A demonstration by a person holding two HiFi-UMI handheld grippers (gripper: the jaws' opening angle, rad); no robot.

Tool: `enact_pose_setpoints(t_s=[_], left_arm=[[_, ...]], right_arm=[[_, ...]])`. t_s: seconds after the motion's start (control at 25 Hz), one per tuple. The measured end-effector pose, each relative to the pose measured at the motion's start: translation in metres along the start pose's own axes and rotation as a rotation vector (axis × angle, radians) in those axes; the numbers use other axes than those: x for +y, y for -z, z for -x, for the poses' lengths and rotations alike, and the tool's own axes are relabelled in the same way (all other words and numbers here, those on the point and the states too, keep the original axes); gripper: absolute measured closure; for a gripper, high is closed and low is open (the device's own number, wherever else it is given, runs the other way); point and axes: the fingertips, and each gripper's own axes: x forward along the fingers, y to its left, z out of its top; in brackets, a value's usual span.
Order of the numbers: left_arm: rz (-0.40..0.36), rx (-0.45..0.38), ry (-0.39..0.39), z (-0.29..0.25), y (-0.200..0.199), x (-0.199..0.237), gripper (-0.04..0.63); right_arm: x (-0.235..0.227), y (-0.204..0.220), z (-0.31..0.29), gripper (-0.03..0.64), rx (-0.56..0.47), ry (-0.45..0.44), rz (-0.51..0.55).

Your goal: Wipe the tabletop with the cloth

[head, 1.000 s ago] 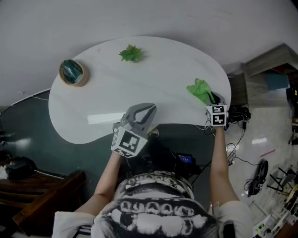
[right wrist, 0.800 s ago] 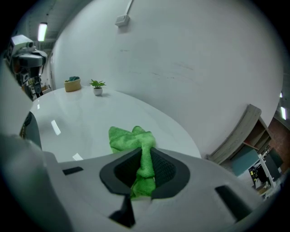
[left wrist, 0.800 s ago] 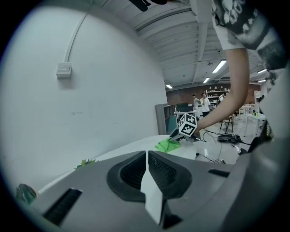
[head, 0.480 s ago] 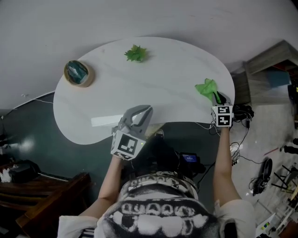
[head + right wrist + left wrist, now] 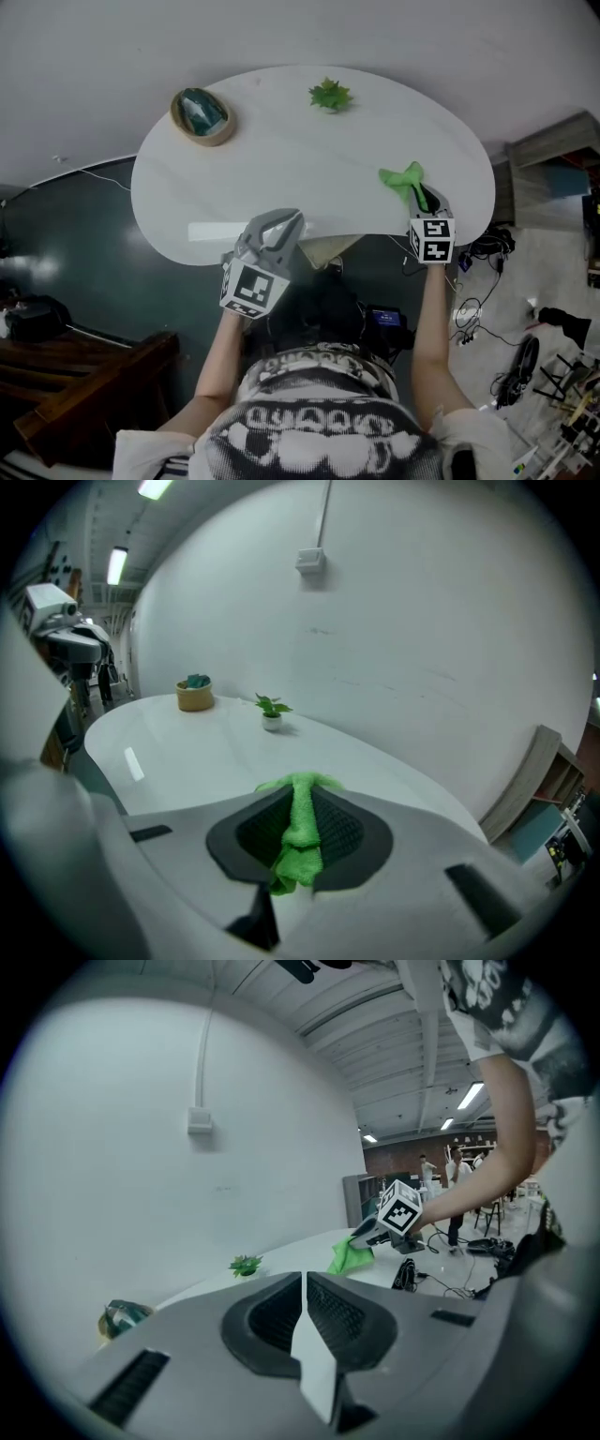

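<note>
Two grippers are in play over the white table, and only one of them works. We see the right gripper at the near right of the tabletop, its jaws clamped on the green cloth. A fold of the cloth runs up between the jaws, and the free part spreads on the surface just ahead of them. We see the left gripper at the near edge, towards the middle, with its jaws pressed together on nothing. A bowl stands at the far left and a small plant at the far middle, both well apart from the cloth.

We judge the wiping to be under way at its right-hand stretch, with most of the tabletop still to cover. The next move calls for keeping the cloth pressed flat while we sweep it leftward, steering short of the plant and bowl.

Compared with a second ago, the cloth sits further in from the table's right end. The left gripper keeps its place at the near edge. The whole table lies further right in the head view, so we take it that the head has turned.
</note>
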Motion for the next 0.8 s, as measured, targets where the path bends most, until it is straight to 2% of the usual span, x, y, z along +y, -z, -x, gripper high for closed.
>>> enact_pose_setpoints(t_s=[0.2, 0.48, 0.8], left_arm=[[0.021, 0.020, -0.050, 0.065, 0.032, 0.025, 0.578], [0.051, 0.054, -0.147, 0.154, 0.079, 0.054, 0.578], [0.110, 0.099, -0.270, 0.238, 0.125, 0.074, 0.578]], right_arm=[[0.109, -0.038, -0.002, 0.565, -0.055, -0.103, 0.026], [0.277, -0.089, -0.019, 0.565, -0.121, -0.317, 0.131], [0.443, -0.134, -0.022, 0.565, -0.185, -0.543, 0.227]])
